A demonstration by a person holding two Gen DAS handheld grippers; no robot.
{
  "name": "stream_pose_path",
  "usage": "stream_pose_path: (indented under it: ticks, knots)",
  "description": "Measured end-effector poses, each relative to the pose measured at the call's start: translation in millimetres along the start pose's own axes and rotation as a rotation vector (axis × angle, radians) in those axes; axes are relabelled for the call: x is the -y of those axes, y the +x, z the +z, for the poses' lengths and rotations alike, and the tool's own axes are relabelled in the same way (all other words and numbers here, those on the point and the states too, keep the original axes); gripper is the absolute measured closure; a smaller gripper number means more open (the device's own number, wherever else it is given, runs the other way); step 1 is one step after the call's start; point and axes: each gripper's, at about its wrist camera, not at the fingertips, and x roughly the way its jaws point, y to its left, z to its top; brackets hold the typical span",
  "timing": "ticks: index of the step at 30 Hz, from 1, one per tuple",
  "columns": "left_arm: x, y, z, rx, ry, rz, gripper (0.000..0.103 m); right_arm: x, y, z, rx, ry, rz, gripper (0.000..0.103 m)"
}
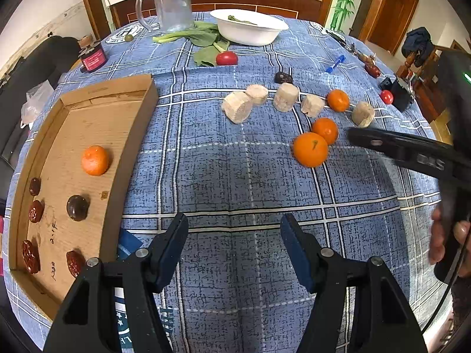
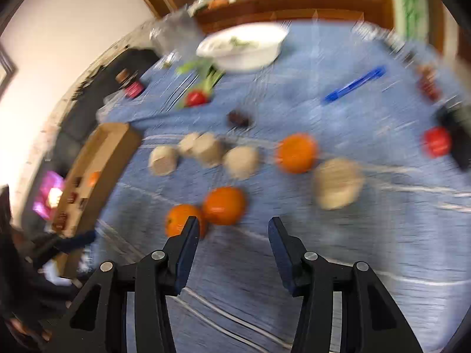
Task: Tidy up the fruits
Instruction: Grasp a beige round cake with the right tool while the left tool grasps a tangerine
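1. My left gripper (image 1: 234,229) hung empty, jaws apart.
2. My right gripper (image 2: 232,231) gaped, empty, near two oranges (image 2: 225,204) touching on the tablecloth (image 2: 368,229).
3. One orange (image 1: 94,160) sat in the cardboard tray (image 1: 129,153).

1 orange (image 1: 94,160) lies in the tray (image 1: 138,135); 3 oranges (image 1: 310,149) lie right of it.

Four oranges (image 1: 310,149) are in sight: three on the cloth and one in the cardboard tray (image 1: 138,135). Five pale round chunks (image 1: 237,107) lie in a row, and there are two tomatoes (image 1: 226,58), four red dates (image 1: 36,211) in the tray, one white bowl (image 1: 250,33), one glass jug (image 1: 172,4), one blue pen (image 1: 335,64)
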Motion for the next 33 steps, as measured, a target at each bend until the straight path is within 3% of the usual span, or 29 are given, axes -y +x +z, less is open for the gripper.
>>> stream_pose_path:
  ticks: [4,12,13,15,19,25,28,30,33]
  knots:
    - [1,4,5,-0.008,-0.03,-0.01,0.039,17,-30,1,0.108,-0.018,-0.129,0.051]
    - [29,11,16,-0.007,0.014,-0.014,0.039,29,18,20,0.018,-0.034,-0.213,0.051]
    - [33,12,19,-0.006,0.02,-0.014,0.039,30,22,22,0.014,-0.03,-0.22,0.053]
    - [39,16,24,-0.006,0.02,-0.027,0.039,33,24,22,0.021,-0.028,-0.228,0.067]
    - [50,31,36,-0.014,0.008,-0.061,0.039,36,11,17,0.059,-0.03,-0.244,0.067]
    - [57,57,50,-0.022,-0.043,-0.1,0.039,37,-22,-5,0.084,-0.006,-0.198,0.067]
    - [65,62,55,0.021,-0.034,-0.065,0.04,34,-31,-18,0.085,0.004,-0.193,0.067]
    - [69,64,55,0.046,-0.013,-0.026,0.049,34,-34,-26,0.084,0.019,-0.187,0.067]
    - [76,62,53,0.067,0.03,-0.05,0.07,32,-40,-37,0.083,0.031,-0.188,0.067]
